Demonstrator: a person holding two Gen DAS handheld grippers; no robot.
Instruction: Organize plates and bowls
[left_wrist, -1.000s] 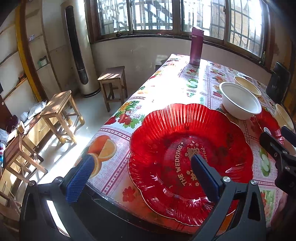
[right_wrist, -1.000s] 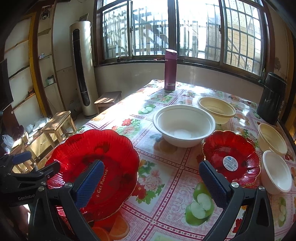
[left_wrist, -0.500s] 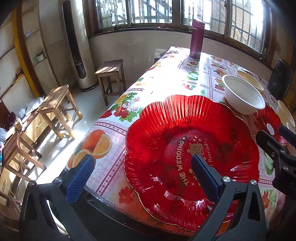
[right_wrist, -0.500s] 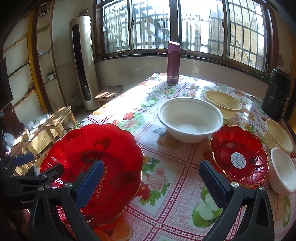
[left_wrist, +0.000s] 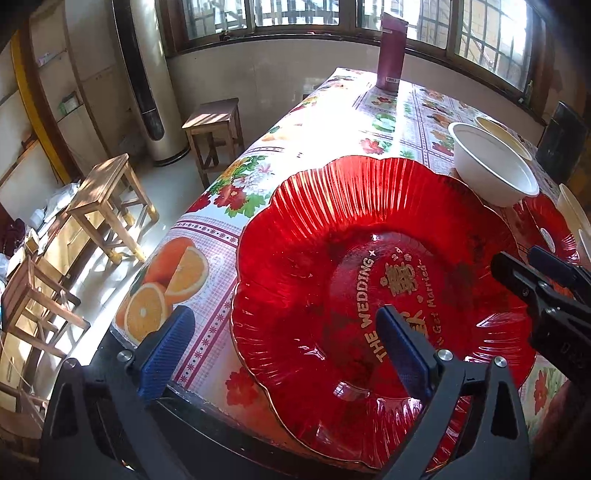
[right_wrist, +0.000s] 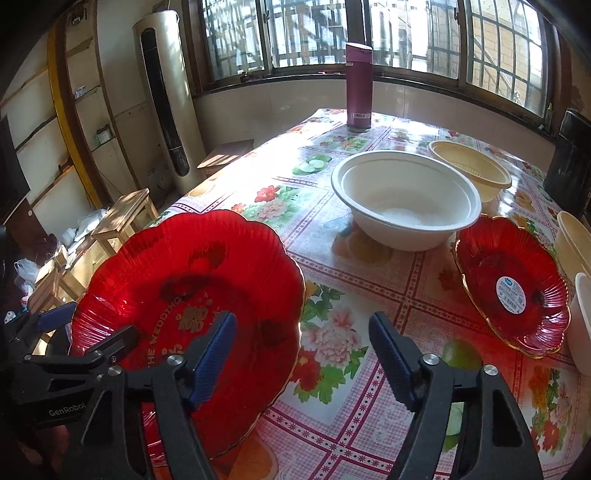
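A large red scalloped plate with gold lettering lies at the table's near left corner. My left gripper is open, straddling the plate's left rim, one finger over the plate and one over the tablecloth. My right gripper is open over the plate's right rim, its left finger above the plate; it also shows in the left wrist view. A small red plate with a sticker lies to the right. A large white bowl stands behind, and a cream bowl beyond it.
A maroon flask stands at the table's far end. More cream and white bowls sit at the right edge, by a black container. Wooden stools stand on the floor left of the table.
Both grippers have moved in toward the large red plate; it now looks bigger and nearer. The right gripper's fingers have narrowed and shifted left over the plate's right rim.
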